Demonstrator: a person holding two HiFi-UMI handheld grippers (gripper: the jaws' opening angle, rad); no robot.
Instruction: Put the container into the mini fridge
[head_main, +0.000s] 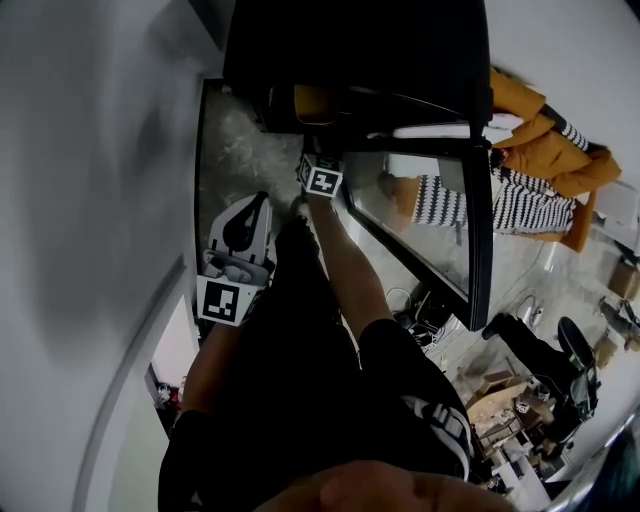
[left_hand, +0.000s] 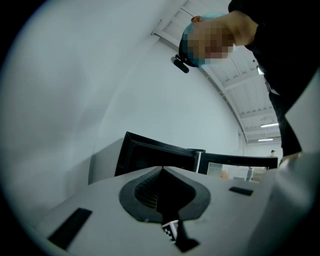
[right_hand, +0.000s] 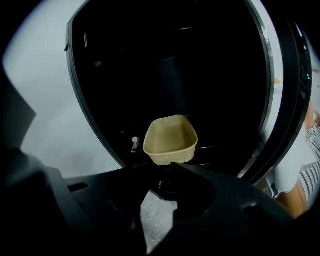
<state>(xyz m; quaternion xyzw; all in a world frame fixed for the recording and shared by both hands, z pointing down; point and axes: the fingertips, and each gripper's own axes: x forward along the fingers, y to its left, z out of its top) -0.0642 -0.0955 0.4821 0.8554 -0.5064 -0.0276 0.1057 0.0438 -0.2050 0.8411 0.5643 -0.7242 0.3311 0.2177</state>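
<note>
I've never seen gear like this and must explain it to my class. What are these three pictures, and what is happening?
No robot here: a person holds a two-fingered gripper in each hand. The head view comes from a camera on the person's head, looking down along their arms. The other two cameras ride on the grippers and look along the fingers. The left gripper is shut and empty, facing the open mini fridge. The right gripper reaches toward the fridge, fingers apart, holding nothing. The empty tan container sits on a shelf inside, just beyond them.

Matt, seemingly paper-pulp container (right_hand: 170, 140); glossy glass fridge door (head_main: 430, 240).
</note>
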